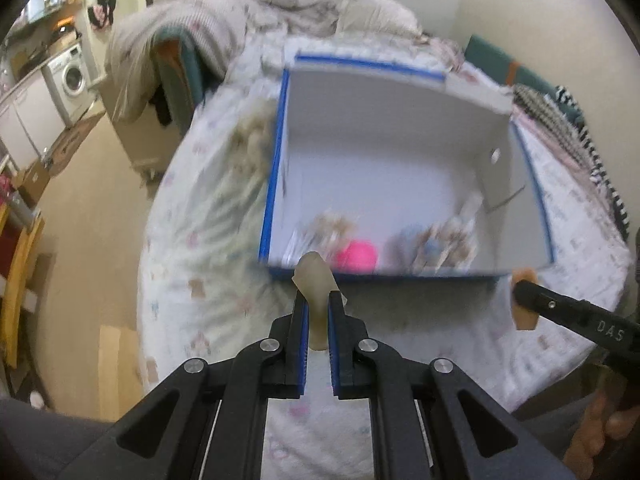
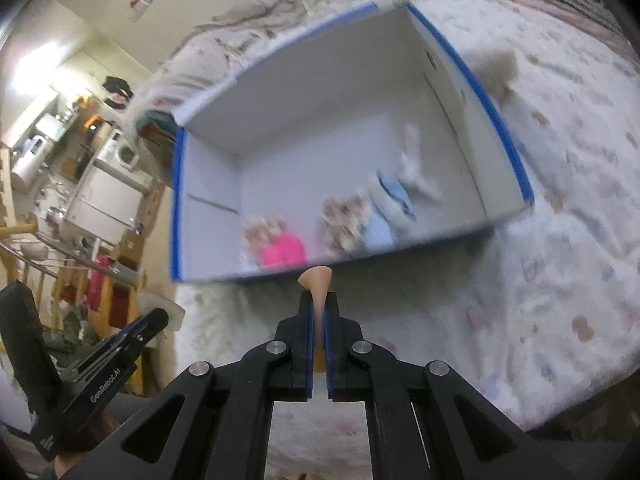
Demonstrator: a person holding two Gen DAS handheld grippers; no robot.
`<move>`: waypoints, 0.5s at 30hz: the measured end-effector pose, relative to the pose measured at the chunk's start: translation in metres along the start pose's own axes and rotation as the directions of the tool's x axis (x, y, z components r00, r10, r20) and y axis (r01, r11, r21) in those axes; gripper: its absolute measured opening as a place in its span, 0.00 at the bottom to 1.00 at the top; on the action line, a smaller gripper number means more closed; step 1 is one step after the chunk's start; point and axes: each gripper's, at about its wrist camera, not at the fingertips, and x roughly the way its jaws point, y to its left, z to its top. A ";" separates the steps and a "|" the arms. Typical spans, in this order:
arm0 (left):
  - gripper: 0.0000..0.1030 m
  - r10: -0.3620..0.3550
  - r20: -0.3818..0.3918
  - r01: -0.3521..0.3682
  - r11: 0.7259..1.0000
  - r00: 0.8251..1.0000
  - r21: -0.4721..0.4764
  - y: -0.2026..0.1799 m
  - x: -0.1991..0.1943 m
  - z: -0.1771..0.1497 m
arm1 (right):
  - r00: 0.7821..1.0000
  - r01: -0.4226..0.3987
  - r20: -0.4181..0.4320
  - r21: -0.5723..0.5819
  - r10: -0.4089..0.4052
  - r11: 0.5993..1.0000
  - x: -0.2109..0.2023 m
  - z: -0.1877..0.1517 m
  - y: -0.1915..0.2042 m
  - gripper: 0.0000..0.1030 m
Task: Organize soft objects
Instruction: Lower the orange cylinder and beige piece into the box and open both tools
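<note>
Both jaws are pinched nearly closed, each on something small. The left gripper [image 1: 318,304] clamps a pale, translucent, rubbery-looking lump [image 1: 314,276] that sticks out past its tips, and the right gripper [image 2: 319,304] squeezes a thin peach-coloured soft piece [image 2: 316,280] that flares out like a little fan above the blue pads.

Pose-wise, both tools are held side by side over the near part of the bed with the pale printed fleece blanket [image 1: 208,280], pointing forward and tilted down at the open white cardboard box with blue-taped edges [image 1: 276,168]. Each holds its piece just short of the box's near rim. In the left view the right gripper pokes in from the right edge, well apart from the left one.

The box sits square on the bed with tall, straight walls, and most of its floor is bare white card, so loads of room toward the far side. Bunched along the near wall are a bright pink round plush thing [image 1: 357,255], a beige fluffy toy [image 2: 264,232] right beside it, and light blue and patterned fabric bits [image 2: 380,224], all pretty motion-blurred. A cream fuzzy plush [image 1: 252,140] lies on the blanket outside the box's left wall.
</note>
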 end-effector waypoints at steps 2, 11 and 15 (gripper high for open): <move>0.08 -0.008 0.021 0.007 1.000 1.000 0.007 -0.002 -0.007 0.016 | 0.999 -0.015 0.028 -0.017 0.015 1.000 -0.007 0.013 0.011 0.06; 0.08 0.003 0.046 -0.006 0.998 0.999 0.056 -0.017 0.007 0.070 | 0.997 -0.015 0.075 -0.096 0.022 0.995 -0.009 0.067 0.036 0.06; 0.08 0.006 0.021 -0.008 0.997 1.000 0.074 -0.026 0.029 0.082 | 0.997 0.005 0.080 -0.114 0.004 0.993 0.004 0.082 0.034 0.06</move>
